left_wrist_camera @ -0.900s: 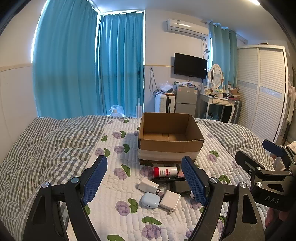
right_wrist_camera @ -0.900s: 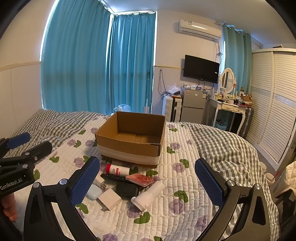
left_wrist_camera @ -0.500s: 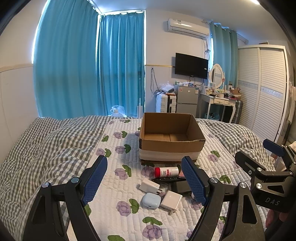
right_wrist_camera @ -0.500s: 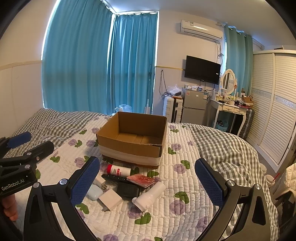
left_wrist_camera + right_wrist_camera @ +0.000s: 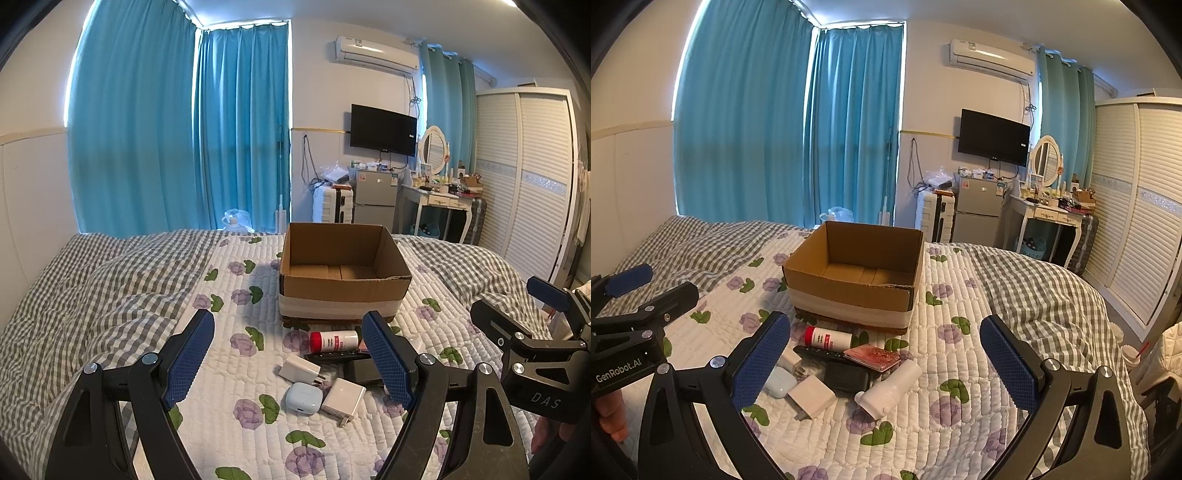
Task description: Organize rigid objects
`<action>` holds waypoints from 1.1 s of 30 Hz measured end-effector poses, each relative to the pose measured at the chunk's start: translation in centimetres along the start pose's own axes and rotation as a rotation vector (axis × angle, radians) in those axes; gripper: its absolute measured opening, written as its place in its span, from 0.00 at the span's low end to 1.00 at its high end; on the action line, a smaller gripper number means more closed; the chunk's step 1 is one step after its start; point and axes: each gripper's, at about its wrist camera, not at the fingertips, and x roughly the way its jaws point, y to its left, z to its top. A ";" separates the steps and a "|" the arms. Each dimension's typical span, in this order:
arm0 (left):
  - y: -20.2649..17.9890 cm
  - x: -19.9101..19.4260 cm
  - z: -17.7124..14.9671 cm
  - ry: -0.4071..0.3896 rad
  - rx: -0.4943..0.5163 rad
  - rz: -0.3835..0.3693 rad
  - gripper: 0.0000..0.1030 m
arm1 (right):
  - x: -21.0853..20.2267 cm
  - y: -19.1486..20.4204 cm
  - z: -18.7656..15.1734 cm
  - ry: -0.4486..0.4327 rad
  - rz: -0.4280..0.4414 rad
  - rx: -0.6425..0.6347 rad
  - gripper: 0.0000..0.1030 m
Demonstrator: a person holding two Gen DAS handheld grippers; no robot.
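An open cardboard box [image 5: 343,277] [image 5: 855,280] sits on the bed, nothing visible inside. In front of it lies a small pile: a red-capped white bottle [image 5: 332,341] [image 5: 827,338], a black remote [image 5: 338,357], two white plug chargers [image 5: 299,369] [image 5: 810,397], a pale blue earbud case [image 5: 302,395] [image 5: 780,382], a black case [image 5: 847,376], a red card packet [image 5: 873,357] and a white bottle [image 5: 890,384]. My left gripper [image 5: 286,358] is open and empty above the pile. My right gripper [image 5: 884,363] is open and empty too.
The bed has a white floral quilt [image 5: 945,354] and a grey checked blanket [image 5: 92,295]. Blue curtains, a TV, a small fridge, a dressing table and a white wardrobe [image 5: 532,184] stand beyond the bed. Each gripper shows at the edge of the other's view.
Both views have shifted very slightly; the box and pile sit a touch lower and nearer. Nothing was taken hold of or moved.
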 end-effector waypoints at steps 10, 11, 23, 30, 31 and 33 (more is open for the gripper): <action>-0.1 0.1 -0.3 0.005 0.000 0.006 0.82 | 0.2 0.0 -0.2 0.006 0.001 0.002 1.00; -0.1 0.1 -0.3 0.006 0.000 0.006 0.82 | 0.2 0.0 -0.2 0.007 0.001 0.002 1.00; -0.2 0.0 -0.4 0.008 0.001 0.013 0.82 | 0.5 0.0 -0.2 0.011 0.003 0.006 1.00; -0.2 0.0 -0.4 0.007 0.002 0.016 0.82 | 0.6 -0.1 -0.4 0.013 0.001 0.006 1.00; -0.1 0.0 -0.3 0.007 0.002 0.016 0.82 | 0.6 -0.1 -0.5 0.012 0.001 0.006 1.00; -0.2 -0.1 -0.3 0.005 0.003 0.017 0.82 | 0.7 -0.1 -0.4 0.013 0.000 0.004 1.00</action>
